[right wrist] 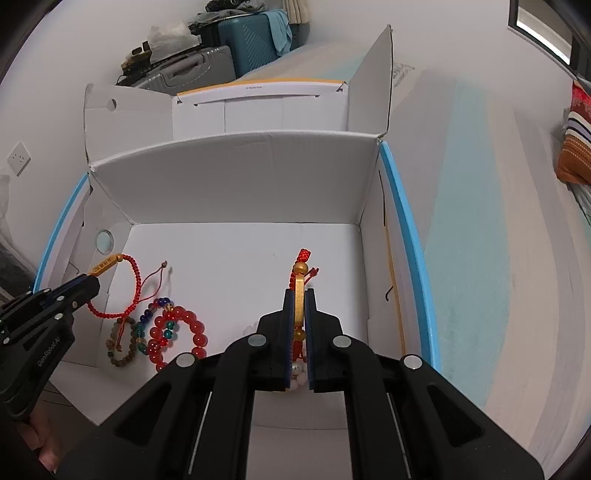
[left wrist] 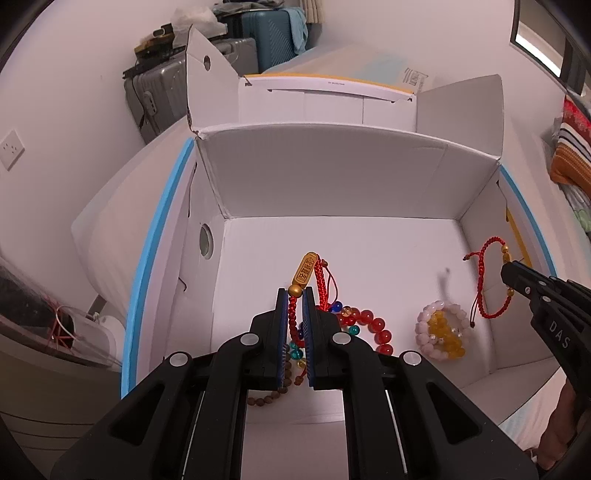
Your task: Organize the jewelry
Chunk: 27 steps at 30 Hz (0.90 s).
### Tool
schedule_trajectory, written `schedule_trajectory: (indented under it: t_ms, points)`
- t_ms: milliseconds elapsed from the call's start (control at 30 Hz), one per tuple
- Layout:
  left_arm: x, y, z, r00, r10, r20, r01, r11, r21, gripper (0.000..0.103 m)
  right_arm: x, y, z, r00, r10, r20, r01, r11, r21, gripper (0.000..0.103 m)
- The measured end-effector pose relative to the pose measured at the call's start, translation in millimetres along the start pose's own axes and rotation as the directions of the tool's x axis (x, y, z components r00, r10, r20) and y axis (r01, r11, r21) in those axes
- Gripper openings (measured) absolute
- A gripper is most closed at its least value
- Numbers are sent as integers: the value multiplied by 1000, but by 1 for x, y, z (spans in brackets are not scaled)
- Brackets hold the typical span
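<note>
An open white cardboard box (left wrist: pixel 332 173) (right wrist: pixel 240 177) lies below both grippers. My left gripper (left wrist: pixel 295 295) (right wrist: pixel 94 284) is shut on a red cord bracelet with a gold tag (left wrist: pixel 306 271) (right wrist: pixel 105 264), low over the box's left part. My right gripper (right wrist: pixel 300 293) (left wrist: pixel 508 271) is shut on a second red cord bracelet with a gold bar (right wrist: pixel 300 295) (left wrist: pixel 487 288), near the right wall. On the box floor lie a red bead bracelet (left wrist: pixel 373 325) (right wrist: pixel 184 332), a multicoloured bead bracelet (right wrist: pixel 147 325), a brown bead bracelet (right wrist: pixel 123 343) and pink and yellow bead bracelets (left wrist: pixel 439 328).
The box's flaps (left wrist: pixel 207 74) (right wrist: pixel 373 81) stand up at the back corners. It rests on a pale surface with a blue edge (right wrist: pixel 406 221). Suitcases (left wrist: pixel 273 33) are stacked against the far wall. A striped cushion (right wrist: pixel 576 147) lies at the right.
</note>
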State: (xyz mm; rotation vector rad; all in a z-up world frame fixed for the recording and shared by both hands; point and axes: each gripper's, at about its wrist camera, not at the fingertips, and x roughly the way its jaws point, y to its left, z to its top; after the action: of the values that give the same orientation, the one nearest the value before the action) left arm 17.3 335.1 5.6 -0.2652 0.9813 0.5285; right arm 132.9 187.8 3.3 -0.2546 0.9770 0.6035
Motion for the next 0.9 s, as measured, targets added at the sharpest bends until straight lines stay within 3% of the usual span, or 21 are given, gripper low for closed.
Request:
schedule_trajectory:
  t_ms: [300, 367, 433, 467, 567, 633, 900]
  points:
    - [1, 1, 2, 1000, 14, -9, -14, 1000, -14, 10, 7, 1, 0, 1000, 5, -7, -5, 1000, 9, 7]
    - [-2, 1, 2, 1000, 8, -2, -8, 1000, -19, 20, 3, 1, -1, 1000, 12, 5, -12, 1000, 10, 9]
    - [-10, 2, 2, 1000, 11, 17, -11, 1000, -25, 33, -4, 2, -1, 1000, 13, 28, -13, 1000, 13, 33]
    - [-14, 2, 2, 1000, 14, 28, -13, 1000, -26, 39, -10, 2, -2, 999, 9, 50, -10, 1000, 15, 38]
    - [-27, 3, 2, 998, 20, 60, -18, 999, -35, 47, -25, 1, -3, 996, 6, 91, -8, 1000, 17, 44]
    - [-36, 3, -1, 996, 24, 82, -21, 999, -39, 48, -35, 0, -5, 993, 17, 113, -19, 1000, 20, 55]
    - [-76, 5, -20, 985, 23, 170, -15, 999, -45, 71, -78, 1, -17, 978, 16, 208, -24, 999, 38, 78]
